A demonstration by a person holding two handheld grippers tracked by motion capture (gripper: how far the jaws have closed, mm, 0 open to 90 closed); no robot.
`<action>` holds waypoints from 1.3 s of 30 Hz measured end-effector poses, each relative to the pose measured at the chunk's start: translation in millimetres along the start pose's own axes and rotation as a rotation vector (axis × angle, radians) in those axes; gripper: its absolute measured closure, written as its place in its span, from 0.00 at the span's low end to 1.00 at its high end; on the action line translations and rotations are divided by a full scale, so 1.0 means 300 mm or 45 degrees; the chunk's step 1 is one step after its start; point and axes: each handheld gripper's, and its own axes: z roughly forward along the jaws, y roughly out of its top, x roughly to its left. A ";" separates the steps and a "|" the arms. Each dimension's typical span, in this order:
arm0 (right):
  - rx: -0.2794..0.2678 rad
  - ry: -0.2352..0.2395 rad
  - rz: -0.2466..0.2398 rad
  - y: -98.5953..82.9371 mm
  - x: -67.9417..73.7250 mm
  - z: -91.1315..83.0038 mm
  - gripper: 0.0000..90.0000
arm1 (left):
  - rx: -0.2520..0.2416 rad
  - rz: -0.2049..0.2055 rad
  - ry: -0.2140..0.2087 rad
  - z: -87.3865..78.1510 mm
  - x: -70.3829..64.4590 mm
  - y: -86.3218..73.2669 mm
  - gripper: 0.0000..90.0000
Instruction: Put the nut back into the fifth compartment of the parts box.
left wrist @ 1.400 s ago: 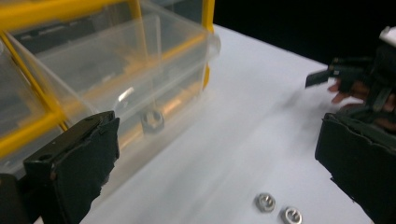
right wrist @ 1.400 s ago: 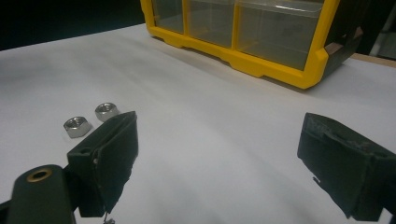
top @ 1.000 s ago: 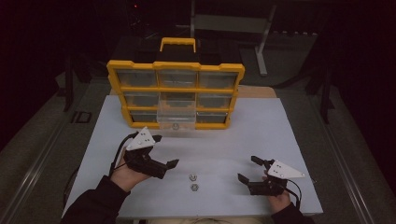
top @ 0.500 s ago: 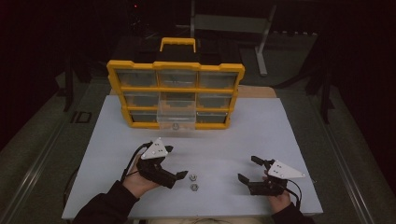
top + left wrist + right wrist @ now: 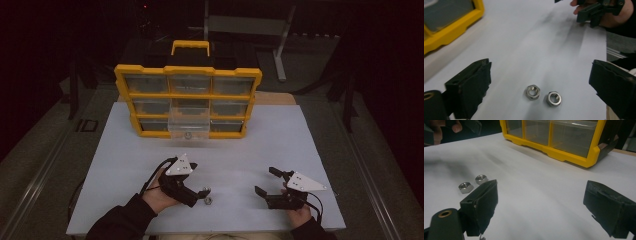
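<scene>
The left gripper [image 5: 199,195] sits low over the table [image 5: 250,150], jaws wide, with two nuts [image 5: 533,92] lying between them. The right gripper [image 5: 267,184] rests on the table, jaws wide, holding nothing.

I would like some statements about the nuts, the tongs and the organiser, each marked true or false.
1. Two metal nuts lie side by side on the white table. True.
2. The left tongs are shut on a nut. False: their jaws stand open, with both nuts lying free between them.
3. The right tongs are open and hold nothing. True.
4. All drawers of the yellow organiser are pushed in. False: a clear drawer in the bottom middle is pulled out.
</scene>
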 end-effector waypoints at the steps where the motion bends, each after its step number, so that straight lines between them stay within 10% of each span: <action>1: 0.001 0.000 -0.001 0.000 0.000 0.000 0.14 | 0.028 0.021 -0.004 0.021 0.001 -0.003 0.06; 19: 0.002 0.002 0.000 0.000 0.001 0.000 0.14 | 0.121 0.055 -0.071 0.120 0.036 -0.068 0.51; 39: 0.003 0.007 0.006 -0.001 -0.001 -0.001 0.14 | 0.225 0.095 -0.058 0.187 0.039 -0.108 0.70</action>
